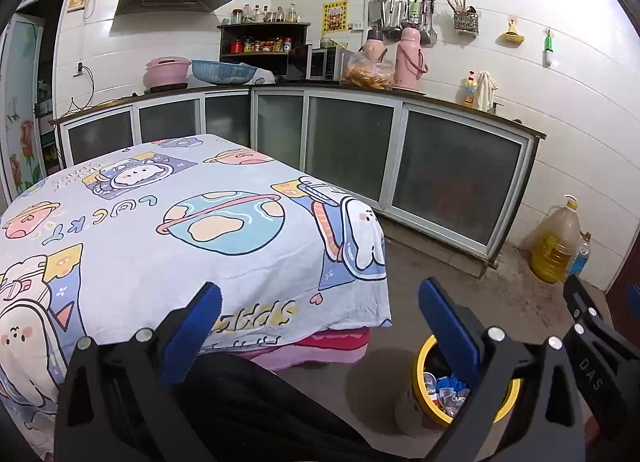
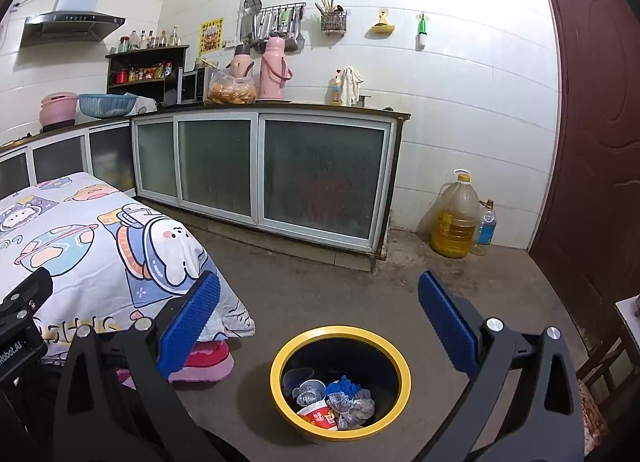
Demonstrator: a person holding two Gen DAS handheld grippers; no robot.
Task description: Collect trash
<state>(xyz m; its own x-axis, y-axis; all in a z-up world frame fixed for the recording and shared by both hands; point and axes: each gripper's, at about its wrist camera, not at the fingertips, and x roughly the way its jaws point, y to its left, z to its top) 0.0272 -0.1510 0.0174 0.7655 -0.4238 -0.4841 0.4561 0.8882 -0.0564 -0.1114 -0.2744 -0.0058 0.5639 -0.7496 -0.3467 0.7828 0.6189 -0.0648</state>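
Observation:
A yellow-rimmed trash bin (image 2: 403, 358) stands on the floor beside the table; inside lie crumpled foil, a blue rag and a red-and-white wrapper (image 2: 320, 416). My right gripper (image 2: 320, 318) hovers above and just behind the bin, open, with nothing between its blue pads (image 2: 448, 322). My left gripper (image 1: 320, 326) is open too, empty, held over the table's near corner; the same bin (image 1: 424, 358) shows low right, partly hidden behind its right finger. The right gripper's body (image 1: 592, 326) appears at the left wrist view's right edge.
A table with a cartoon-print cloth (image 1: 168, 222) fills the left. Pink fabric (image 2: 208, 362) lies under its corner. Kitchen cabinets (image 2: 260, 170) run along the wall. An oil jug (image 2: 456, 218) and a small bottle (image 2: 486, 226) stand by a dark red door (image 2: 592, 142).

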